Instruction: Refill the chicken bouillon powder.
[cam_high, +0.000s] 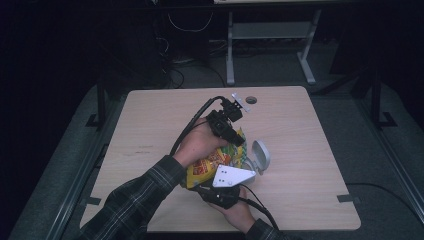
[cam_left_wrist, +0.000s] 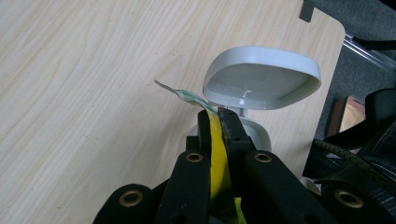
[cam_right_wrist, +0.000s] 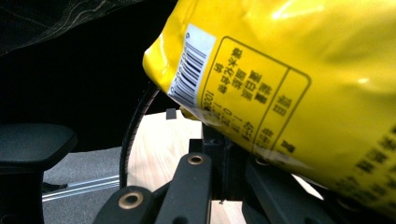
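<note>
2 grippers hold 1 yellow snack bag (cam_high: 212, 167) off the table (cam_high: 150, 130), near its middle and toward the person's side. The left gripper (cam_high: 239, 141) has its jaws clamped on the bag's top edge; in the left gripper view the yellow film (cam_left_wrist: 215, 154) runs up between the 2 closed jaws, and a thin torn strip of it (cam_left_wrist: 184, 94) sticks out past their tips. The right gripper (cam_high: 220, 192), with its grey three-cornered plate (cam_high: 232, 176) on top, sits under the bag's lower end. In the right gripper view the bag's printed back and barcode (cam_right_wrist: 189, 70) press against the jaws; they seem to pinch the bottom seam, but the tips are hidden, so I cannot tell for sure whether they are shut.

Just beside the bag, on the table to its right, stands a small white bin (cam_high: 260, 156) with its hinged lid (cam_left_wrist: 261, 77) flipped up. In the left gripper view the open lid is straight ahead of the jaws.

By my judgement the work is about midway: the bag is lifted, gripped at both ends and brought up to the open bin, and the top looks partly torn. Left to do, it seems, is tipping or dropping the bag or its contents into the bin and releasing it.
</note>
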